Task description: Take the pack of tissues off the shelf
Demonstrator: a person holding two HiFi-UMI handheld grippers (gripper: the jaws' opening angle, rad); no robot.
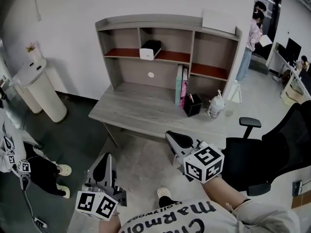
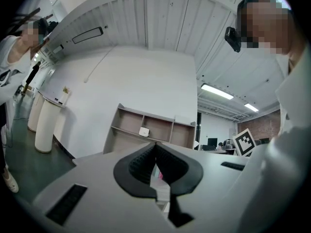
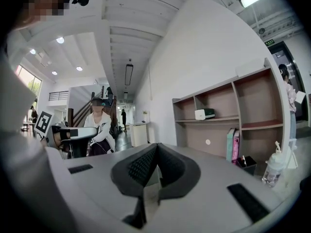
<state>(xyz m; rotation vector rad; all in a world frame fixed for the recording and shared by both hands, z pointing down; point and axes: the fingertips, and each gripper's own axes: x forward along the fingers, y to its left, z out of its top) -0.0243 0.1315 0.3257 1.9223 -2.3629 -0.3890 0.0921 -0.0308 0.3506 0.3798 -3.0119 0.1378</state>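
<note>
Tissue pack (image 1: 149,49) is sitting on the reddish shelf board in the middle upper compartment of the hutch (image 1: 146,22), close to that compartment's left divider and well apart from both grippers.

Nearest the person, the left gripper (image 1: 103,165) is hanging low over the pale floor (image 1: 141,164), its ribbed black pads pressing together with nothing between them. Just beyond it and to the right, the right gripper (image 1: 176,139) is pointing toward the desk (image 1: 136,110); its pads are likewise meeting at the tips, pinching nothing. An office chair (image 1: 262,154) is standing beside it at the right.

On the desk top, a teal and a pink book (image 1: 181,85) are standing upright against a hutch divider, a black holder (image 1: 192,105) is sitting just in front of them, and a clear bottle (image 1: 215,106) is standing near its right side.

Both gripper views are looking over closed jaws at the hutch, where the pack is showing as a small white box (image 2: 144,131) (image 3: 204,113) on its shelf. Farther back at the right, a person (image 1: 250,38) is standing by a doorway.
</note>
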